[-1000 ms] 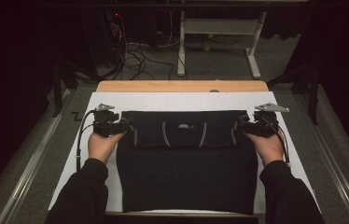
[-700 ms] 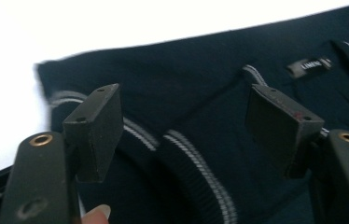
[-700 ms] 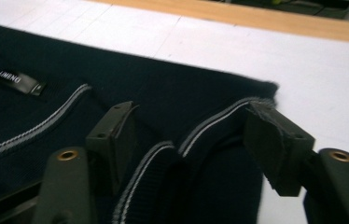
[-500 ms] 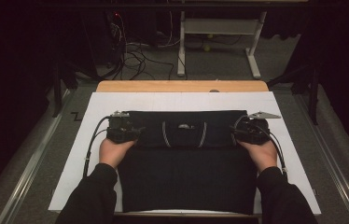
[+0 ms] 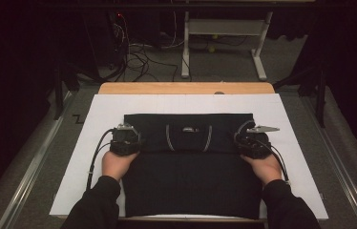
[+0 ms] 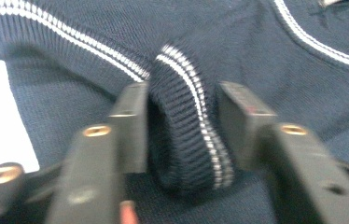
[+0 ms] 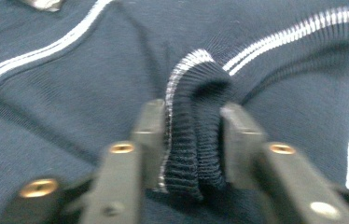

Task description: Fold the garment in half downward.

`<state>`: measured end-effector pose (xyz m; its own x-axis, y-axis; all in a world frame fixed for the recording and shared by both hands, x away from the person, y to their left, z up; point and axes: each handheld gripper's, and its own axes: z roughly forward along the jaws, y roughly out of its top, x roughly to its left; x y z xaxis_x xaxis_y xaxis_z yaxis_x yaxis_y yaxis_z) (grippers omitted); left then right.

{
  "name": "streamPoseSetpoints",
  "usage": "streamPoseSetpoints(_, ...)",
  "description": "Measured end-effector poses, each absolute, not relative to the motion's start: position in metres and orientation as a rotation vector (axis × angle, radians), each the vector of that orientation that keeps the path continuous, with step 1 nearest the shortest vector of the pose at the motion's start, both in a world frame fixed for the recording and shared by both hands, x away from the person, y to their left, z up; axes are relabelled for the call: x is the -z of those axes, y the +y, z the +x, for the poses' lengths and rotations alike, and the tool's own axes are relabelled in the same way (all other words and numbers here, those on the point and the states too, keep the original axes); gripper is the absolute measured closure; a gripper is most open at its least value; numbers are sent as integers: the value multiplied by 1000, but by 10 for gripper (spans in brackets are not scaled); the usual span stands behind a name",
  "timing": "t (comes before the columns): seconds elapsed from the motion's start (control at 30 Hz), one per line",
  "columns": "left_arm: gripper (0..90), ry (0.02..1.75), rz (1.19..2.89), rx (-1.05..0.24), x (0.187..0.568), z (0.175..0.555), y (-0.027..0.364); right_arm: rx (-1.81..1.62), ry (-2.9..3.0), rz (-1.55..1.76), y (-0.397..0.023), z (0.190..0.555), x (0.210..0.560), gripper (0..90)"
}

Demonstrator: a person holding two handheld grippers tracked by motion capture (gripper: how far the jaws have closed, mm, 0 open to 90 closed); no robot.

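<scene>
A dark navy knitted sweater (image 5: 188, 171) with white stripes lies flat on the white sheet (image 5: 105, 109). At its left side my left gripper (image 5: 127, 138) rests on the fabric. Its jaws have just been closing, and they now pinch a raised fold of ribbed, white-striped hem (image 6: 177, 93) at the left gripper (image 6: 182, 121). At the sweater's right side my right gripper (image 5: 250, 140) does the same. Its jaws have also just been closing, and a bunched fold of the hem (image 7: 196, 84) is squeezed in the right gripper (image 7: 192, 135).
The white sheet covers a wooden table whose far edge (image 5: 186, 88) shows beyond it. Metal rails (image 5: 33, 162) run along both sides. On the floor behind are cables (image 5: 133, 52) and a white table frame (image 5: 224, 28).
Both hands have come inward and nearer to the person, sinking onto the sweater's left and right sides. The sweater itself lies much as before.
</scene>
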<state>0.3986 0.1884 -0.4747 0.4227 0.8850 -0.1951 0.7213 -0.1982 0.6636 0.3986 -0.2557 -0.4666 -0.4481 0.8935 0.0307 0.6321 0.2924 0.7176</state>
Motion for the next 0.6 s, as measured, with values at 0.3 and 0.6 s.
streamPoseSetpoints(0.3, 689, 1274, 1933, -304, 461, 382, 193, -1030, 2133, 1303, -257, 383, 455, 741)
streamPoseSetpoints(0.6, 688, 1199, 1912, -283, 455, 348, 201, -1107, 2119, 1243, -264, 349, 453, 741)
